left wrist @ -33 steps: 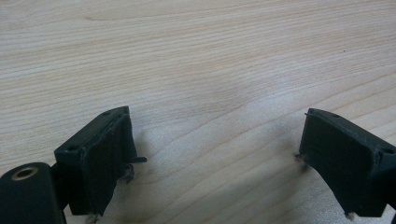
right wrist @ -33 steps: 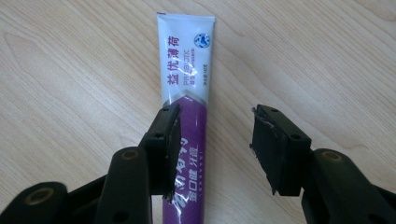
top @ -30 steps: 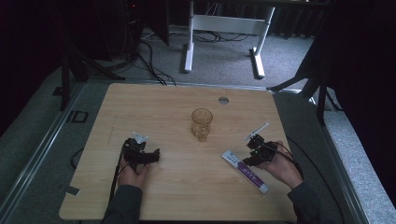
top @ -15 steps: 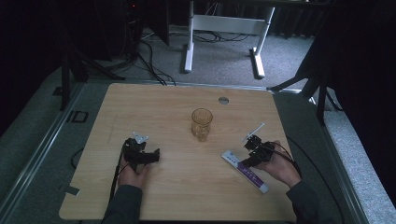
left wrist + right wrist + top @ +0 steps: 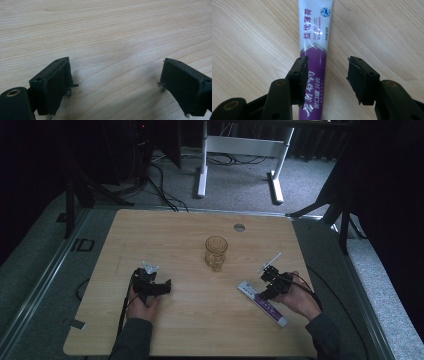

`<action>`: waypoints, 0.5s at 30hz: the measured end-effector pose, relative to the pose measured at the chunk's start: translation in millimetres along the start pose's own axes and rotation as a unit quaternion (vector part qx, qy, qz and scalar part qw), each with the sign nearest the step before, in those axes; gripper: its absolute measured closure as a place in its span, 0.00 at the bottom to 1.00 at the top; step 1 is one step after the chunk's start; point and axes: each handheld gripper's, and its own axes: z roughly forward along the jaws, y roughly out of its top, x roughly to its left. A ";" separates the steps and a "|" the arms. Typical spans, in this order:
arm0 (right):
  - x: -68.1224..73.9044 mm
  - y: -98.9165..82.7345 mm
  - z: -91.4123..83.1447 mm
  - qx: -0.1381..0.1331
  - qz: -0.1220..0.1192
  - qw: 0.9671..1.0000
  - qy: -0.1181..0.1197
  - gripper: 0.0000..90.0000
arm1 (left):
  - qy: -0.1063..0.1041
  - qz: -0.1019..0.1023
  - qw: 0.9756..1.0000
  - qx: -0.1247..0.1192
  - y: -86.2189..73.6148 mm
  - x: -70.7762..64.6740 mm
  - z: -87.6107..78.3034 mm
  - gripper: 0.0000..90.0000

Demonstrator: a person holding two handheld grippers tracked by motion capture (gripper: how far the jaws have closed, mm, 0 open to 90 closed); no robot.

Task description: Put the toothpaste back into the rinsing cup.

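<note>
Toothpaste tube [image 5: 314, 62]: one, white and purple, lying flat on the table's near right part, well apart from the glass.
Right gripper [image 5: 327, 80]: jaws spread wide and holding nothing; the tube lies between them, nearer the left jaw in the right gripper view, which overlaps its edge. Whether that jaw touches it cannot be told.
Step in hand: judged to be lining up for a grasp on the tube.
Next move: likely calls for centring the tube between the jaws, then closing across its width.
Left gripper [image 5: 113, 82]: jaws released and wide apart, over bare wood at the near left.
Glass [image 5: 216, 253]: one, amber, upright near the table's middle.
White stick [image 5: 269, 261]: one, just beyond the right gripper.
Table [image 5: 165, 235]: one, light wood.
</note>
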 end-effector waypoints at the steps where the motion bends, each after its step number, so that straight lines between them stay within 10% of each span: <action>1: 0.2 -0.1 0.4 0.001 0.002 1.000 0.001 0.56 | 0.000 0.000 1.000 0.000 0.0 -0.1 0.0 0.11; 15: 2.7 -1.0 4.7 0.021 0.000 1.000 0.012 0.57 | -0.001 0.000 1.000 0.000 0.1 -0.6 0.1 0.11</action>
